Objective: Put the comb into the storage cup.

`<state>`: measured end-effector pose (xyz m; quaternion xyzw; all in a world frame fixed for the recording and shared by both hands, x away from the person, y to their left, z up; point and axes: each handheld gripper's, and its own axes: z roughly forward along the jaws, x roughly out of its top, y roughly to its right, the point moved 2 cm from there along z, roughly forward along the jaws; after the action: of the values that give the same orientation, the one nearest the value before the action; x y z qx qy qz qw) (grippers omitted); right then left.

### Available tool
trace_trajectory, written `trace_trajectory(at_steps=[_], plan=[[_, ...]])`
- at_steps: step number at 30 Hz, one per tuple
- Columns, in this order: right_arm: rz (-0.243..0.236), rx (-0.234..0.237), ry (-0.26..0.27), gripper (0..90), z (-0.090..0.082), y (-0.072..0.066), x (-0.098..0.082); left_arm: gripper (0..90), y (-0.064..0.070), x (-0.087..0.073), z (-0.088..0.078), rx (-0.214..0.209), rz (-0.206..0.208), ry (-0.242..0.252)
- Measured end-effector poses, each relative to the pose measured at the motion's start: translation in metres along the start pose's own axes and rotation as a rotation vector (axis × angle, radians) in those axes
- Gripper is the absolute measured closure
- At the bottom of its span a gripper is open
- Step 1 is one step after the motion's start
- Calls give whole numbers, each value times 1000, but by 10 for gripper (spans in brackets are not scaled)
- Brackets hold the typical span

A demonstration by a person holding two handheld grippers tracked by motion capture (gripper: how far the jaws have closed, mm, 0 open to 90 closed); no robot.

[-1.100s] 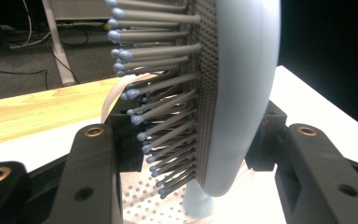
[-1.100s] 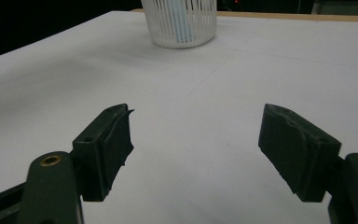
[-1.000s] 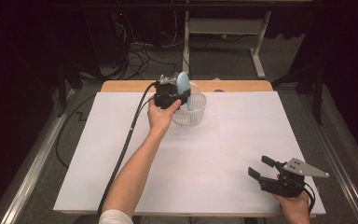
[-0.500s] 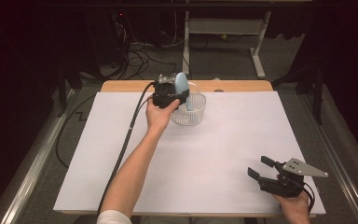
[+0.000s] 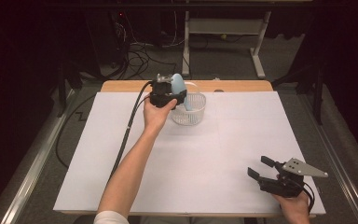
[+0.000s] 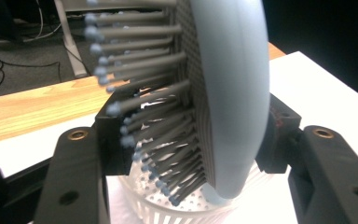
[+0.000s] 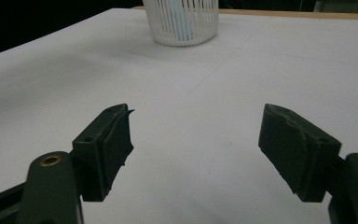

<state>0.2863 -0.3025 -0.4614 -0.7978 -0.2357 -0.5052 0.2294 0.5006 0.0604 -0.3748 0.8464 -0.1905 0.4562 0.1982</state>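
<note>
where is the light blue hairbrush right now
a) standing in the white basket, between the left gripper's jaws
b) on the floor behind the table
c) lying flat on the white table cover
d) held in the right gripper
a: the hairbrush stands with its lower end in the white basket, between the jaws of the left gripper, which have just been opening.

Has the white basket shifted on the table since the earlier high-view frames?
No. The white basket sits at the same spot just below the wooden table edge, with the blue hairbrush standing in it.
</note>
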Motion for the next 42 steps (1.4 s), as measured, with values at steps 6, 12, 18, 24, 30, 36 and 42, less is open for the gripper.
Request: trace_trajectory(at_steps=[6, 12, 18, 24, 30, 36, 42], plan=[[-1, 1, -1, 258, 0, 0, 0, 369, -6, -1, -2, 28, 9, -24], [0, 1, -1, 258, 0, 0, 0, 341, -11, -2, -2, 44, 0, -50], [-1, 2, 0, 258, 0, 0, 0, 318, -19, -8, -4, 51, -30, -49], [2, 2, -3, 258, 1, 0, 0, 298, -22, -11, -5, 50, -34, -65], [1, 1, -1, 258, 0, 0, 0, 261, -22, -13, -4, 53, -39, -79], [0, 2, -2, 258, 1, 0, 0, 257, -24, -17, -5, 57, -48, -73], [-1, 1, -5, 258, 1, 0, 0, 245, -26, -20, -8, 48, -43, -75]])
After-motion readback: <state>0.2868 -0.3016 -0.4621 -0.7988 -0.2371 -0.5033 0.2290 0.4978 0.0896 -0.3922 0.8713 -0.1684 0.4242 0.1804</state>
